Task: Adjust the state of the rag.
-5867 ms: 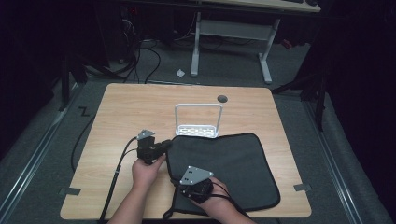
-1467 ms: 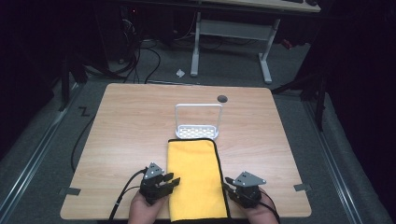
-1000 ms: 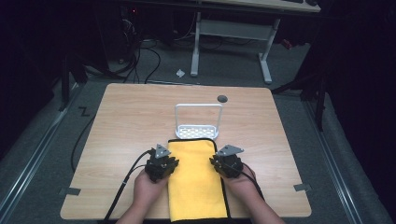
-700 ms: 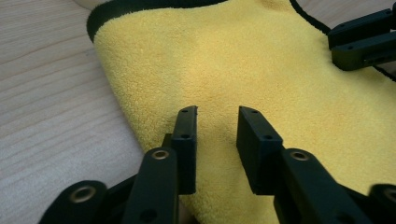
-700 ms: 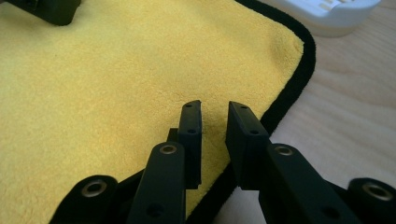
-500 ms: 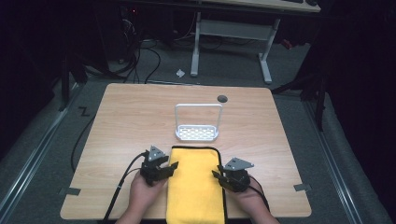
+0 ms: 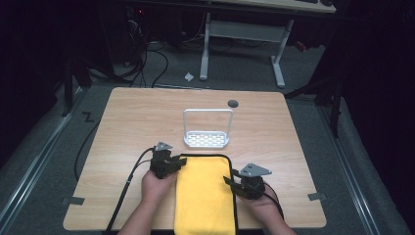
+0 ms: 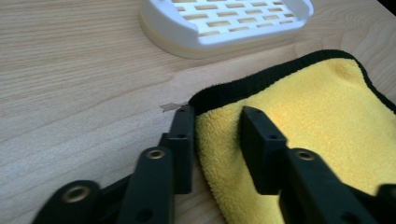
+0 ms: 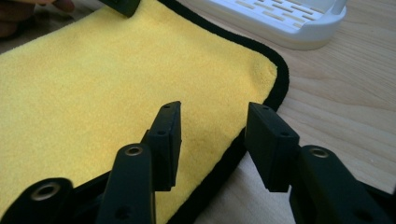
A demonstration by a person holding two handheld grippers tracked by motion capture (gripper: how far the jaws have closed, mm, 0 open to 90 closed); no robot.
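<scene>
Now both hands had shifted: left gripper (image 7: 177, 164) closing over far-left corner of yellow cloth (image 7: 205, 193), right gripper (image 7: 234, 181) opening, straddling right hem unclamped. Cloth lay folded near table (image 7: 137, 112) front edge; next fold likely.

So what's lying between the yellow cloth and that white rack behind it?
Nothing: in the high view, bare wooden table separates the yellow cloth from the white rack.

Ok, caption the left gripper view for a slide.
Left gripper open astride the yellow cloth's corner, white rack beyond.
</scene>
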